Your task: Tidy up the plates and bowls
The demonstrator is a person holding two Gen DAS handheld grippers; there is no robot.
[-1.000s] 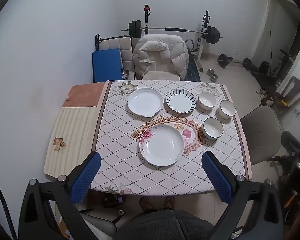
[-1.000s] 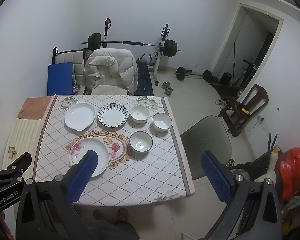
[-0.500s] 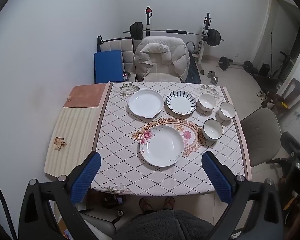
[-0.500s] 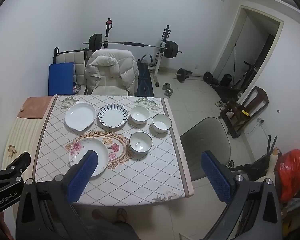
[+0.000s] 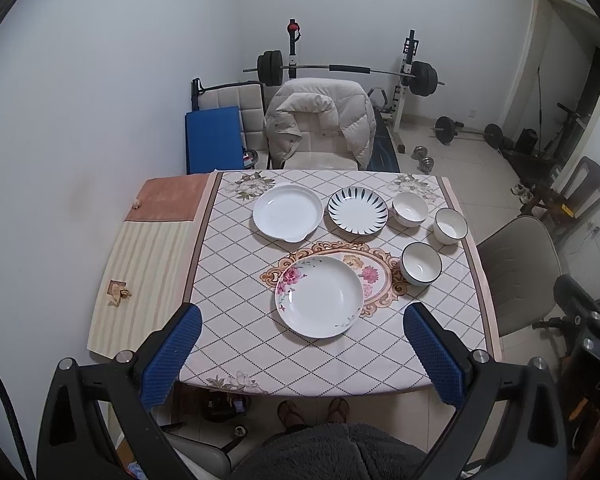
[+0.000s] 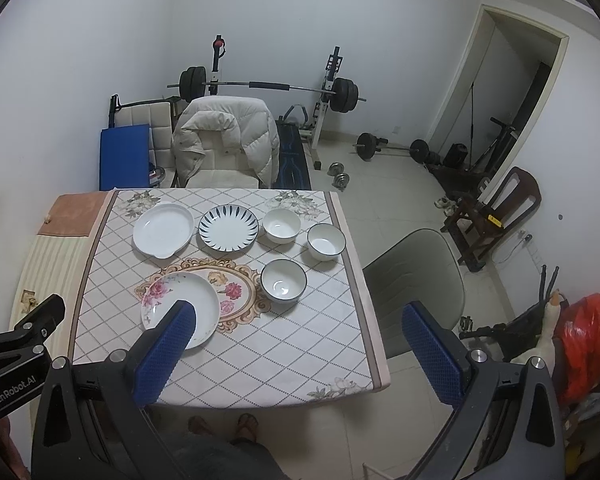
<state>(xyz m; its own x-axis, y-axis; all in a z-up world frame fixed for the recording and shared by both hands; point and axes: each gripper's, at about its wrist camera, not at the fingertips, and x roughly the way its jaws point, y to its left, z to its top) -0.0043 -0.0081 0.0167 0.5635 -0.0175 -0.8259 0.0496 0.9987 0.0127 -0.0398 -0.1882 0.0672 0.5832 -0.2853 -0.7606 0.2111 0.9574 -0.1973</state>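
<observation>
On the table [image 5: 236, 344] lie a floral plate [image 5: 319, 296] near the front, a plain white plate [image 5: 288, 213] and a blue-striped plate [image 5: 358, 210] at the back. Three bowls stand to the right: a white bowl [image 5: 409, 209], a dark-rimmed bowl [image 5: 450, 225] and a second dark-rimmed bowl [image 5: 421, 263] nearer me. My left gripper [image 5: 302, 334] hangs open high above the front edge, holding nothing. My right gripper [image 6: 300, 330] is open too, high over the table's right front; the floral plate [image 6: 188, 300] shows behind its left finger.
A chair with a cream jacket [image 5: 320, 124] stands behind the table, a grey chair [image 5: 516, 272] at its right. A barbell rack [image 5: 340, 68] and weights fill the back of the room. The person's feet [image 5: 312, 412] show below the table's front edge.
Both views have shifted slightly, with the table sitting a little lower in the left wrist view. Both grippers stay open and no dish has moved.
</observation>
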